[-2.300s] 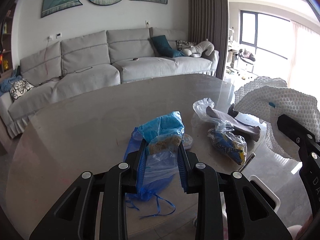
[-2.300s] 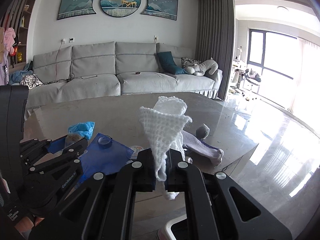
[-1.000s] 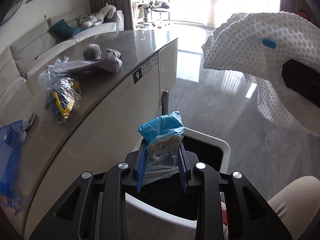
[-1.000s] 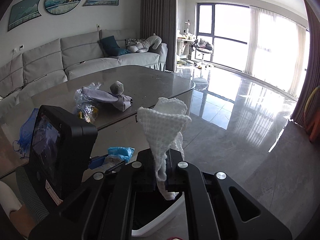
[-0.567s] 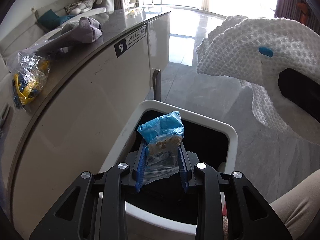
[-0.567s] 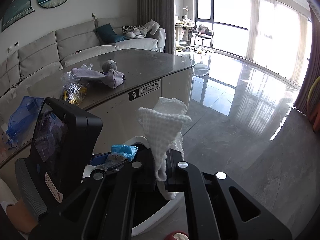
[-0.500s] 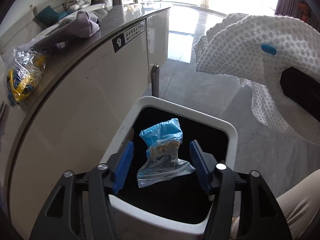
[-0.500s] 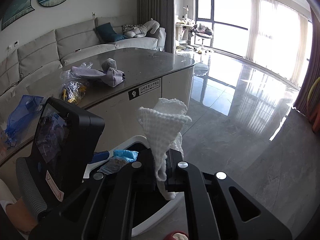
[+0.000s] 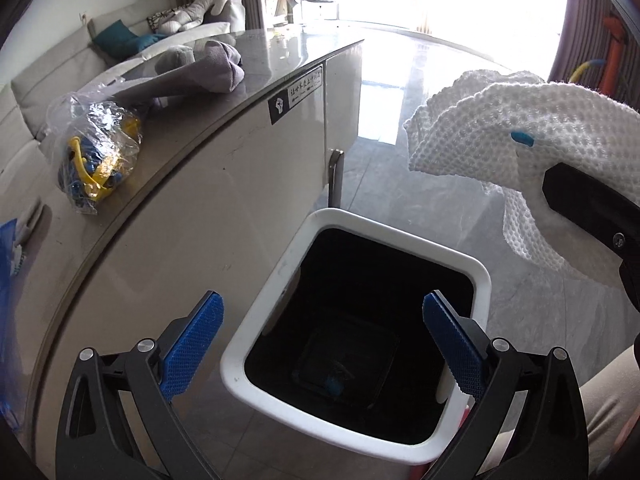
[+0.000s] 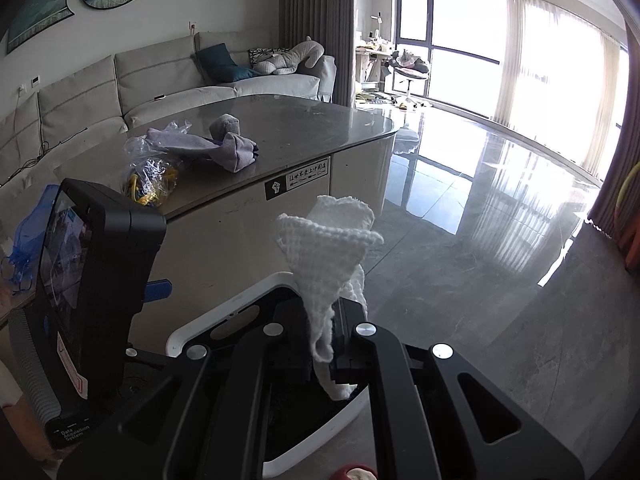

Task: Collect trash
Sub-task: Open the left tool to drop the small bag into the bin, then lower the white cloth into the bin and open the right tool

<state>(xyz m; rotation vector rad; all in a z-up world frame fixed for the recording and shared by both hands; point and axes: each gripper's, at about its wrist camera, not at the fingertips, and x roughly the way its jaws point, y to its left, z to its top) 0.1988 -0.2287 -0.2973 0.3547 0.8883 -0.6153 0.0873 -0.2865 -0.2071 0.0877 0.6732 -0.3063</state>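
1. Left gripper (image 9: 322, 330): blue-padded jaws spread wide, holding nothing, above the white-rimmed rectangular black trash bin (image 9: 384, 236).
2. Right gripper (image 10: 324, 340): jaws clamped on a white waffle-knit cloth (image 10: 328, 248), above the bin.

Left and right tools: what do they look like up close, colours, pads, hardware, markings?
Left tool: black skeletal frame with triangular cut-outs, silver round screws, blue textured pads on both fingers. Its boxy black body carries a screen, a ribbed grey hose and white "Data Acquisition System" lettering. Right tool: the same black frame, cut-outs and silver screws; its pads are hidden by cloth.
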